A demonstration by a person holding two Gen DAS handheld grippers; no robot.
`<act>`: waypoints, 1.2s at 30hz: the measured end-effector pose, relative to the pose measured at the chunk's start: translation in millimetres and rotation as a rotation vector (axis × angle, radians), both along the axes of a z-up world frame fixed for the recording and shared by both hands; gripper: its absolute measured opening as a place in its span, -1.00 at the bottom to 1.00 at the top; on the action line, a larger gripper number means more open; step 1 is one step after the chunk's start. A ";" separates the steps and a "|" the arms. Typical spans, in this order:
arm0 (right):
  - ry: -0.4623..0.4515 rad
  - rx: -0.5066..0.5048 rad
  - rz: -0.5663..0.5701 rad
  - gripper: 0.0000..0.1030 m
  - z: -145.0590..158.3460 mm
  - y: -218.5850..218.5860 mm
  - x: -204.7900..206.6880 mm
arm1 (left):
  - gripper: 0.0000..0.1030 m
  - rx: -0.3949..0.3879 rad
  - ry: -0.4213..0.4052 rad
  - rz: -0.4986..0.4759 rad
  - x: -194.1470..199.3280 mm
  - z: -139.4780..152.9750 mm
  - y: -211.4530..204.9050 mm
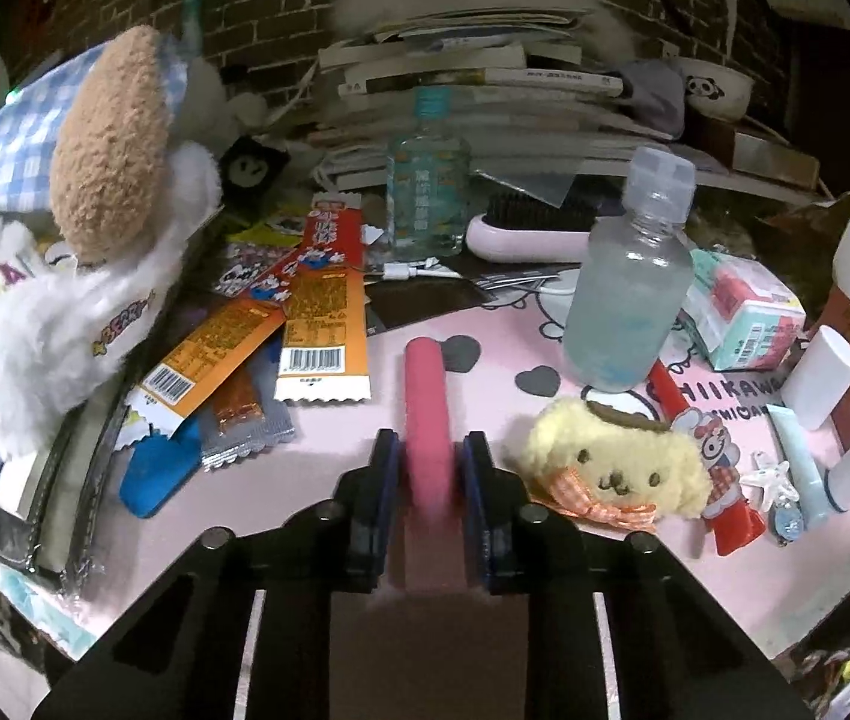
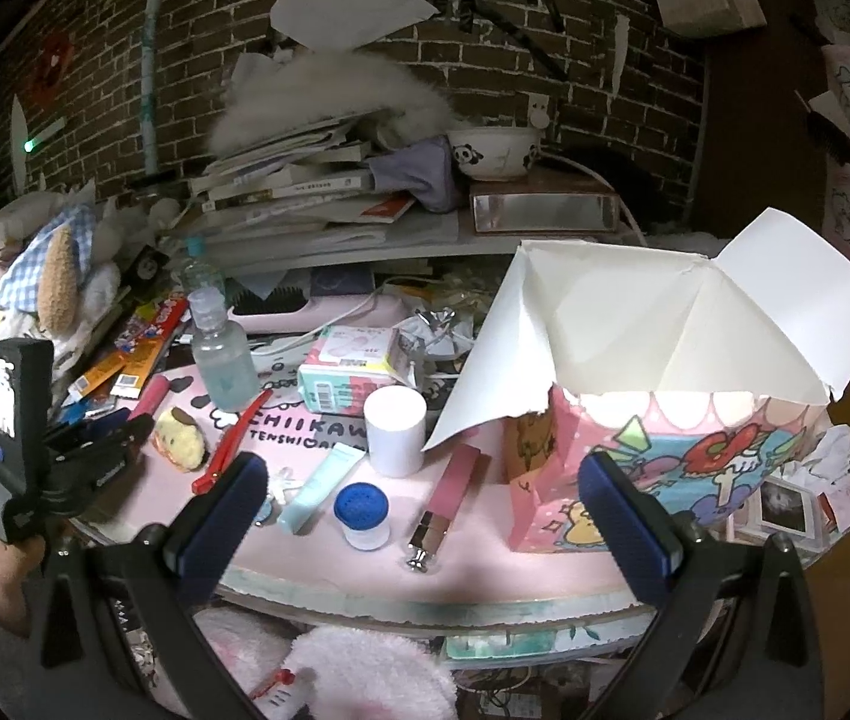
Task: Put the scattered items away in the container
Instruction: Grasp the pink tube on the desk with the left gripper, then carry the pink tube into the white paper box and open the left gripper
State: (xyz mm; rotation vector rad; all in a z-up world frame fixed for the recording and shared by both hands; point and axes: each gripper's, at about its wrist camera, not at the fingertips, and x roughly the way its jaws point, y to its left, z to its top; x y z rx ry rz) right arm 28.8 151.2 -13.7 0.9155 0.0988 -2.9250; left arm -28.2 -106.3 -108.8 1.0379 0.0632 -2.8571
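1. My left gripper (image 1: 428, 468) was clamped on the pink stick (image 1: 425, 408), both pads pressed to its sides; the stick sat low over the pink mat (image 1: 317, 468), toward the mat's left side, and I could not tell whether it was touching the mat or just lifted off it.
2. My right gripper (image 2: 425, 516) had its jaws wide apart and held nothing, hovering at the mat's near edge.
3. The box (image 2: 695, 456) stood at the right end of the mat with its white flaps up. I could not see inside it, so what was already stowed I cannot say.
4. By my judgement the job was barely started, since much lay out on the mat: the plush (image 1: 617, 459), the clear bottle (image 1: 629, 306), the red clip (image 2: 230, 450), the white cylinder (image 2: 395, 432), the tube (image 2: 320, 489), the blue-lidded jar (image 2: 362, 516), a pink case (image 2: 455, 480) and the carton (image 2: 347, 384).
5. Snack packets (image 1: 317, 324) were heaped at the left edge, also waiting.
6. The stick needed carrying across to the box, well apart from where I held it.
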 end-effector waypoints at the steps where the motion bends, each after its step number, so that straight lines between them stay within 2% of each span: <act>1: -0.001 -0.003 0.001 0.99 -0.2 -0.2 0.5 | -0.77 -0.013 0.005 -0.001 0.1 -0.6 2.3; 5: -0.002 -0.003 0.002 0.99 -0.6 0.3 0.6 | -0.77 -0.064 0.004 -0.001 -1.1 -0.3 8.0; 13: -0.002 -0.003 0.001 0.99 -0.6 0.1 0.9 | -0.78 -0.063 0.005 -0.003 -2.6 3.1 9.2; 19: 0.000 -0.011 -0.008 0.99 -2.7 4.5 2.6 | -0.78 -0.068 0.051 -0.013 0.3 26.9 15.8; 24: -0.004 -0.015 -0.018 0.99 -3.0 8.7 1.7 | -0.78 -0.054 0.099 -0.103 2.7 63.5 33.2; 29: -0.001 -0.021 -0.027 0.99 -1.8 14.0 3.9 | -0.78 -0.036 0.139 -0.242 -6.5 104.5 68.7; 32: 0.003 -0.021 -0.038 0.99 0.0 18.7 5.7 | -0.78 -0.110 0.184 -0.269 -10.4 126.7 97.3; 36: 0.009 -0.025 -0.057 0.99 2.0 27.0 7.7 | -0.78 -0.113 0.214 -0.376 -16.7 152.8 130.9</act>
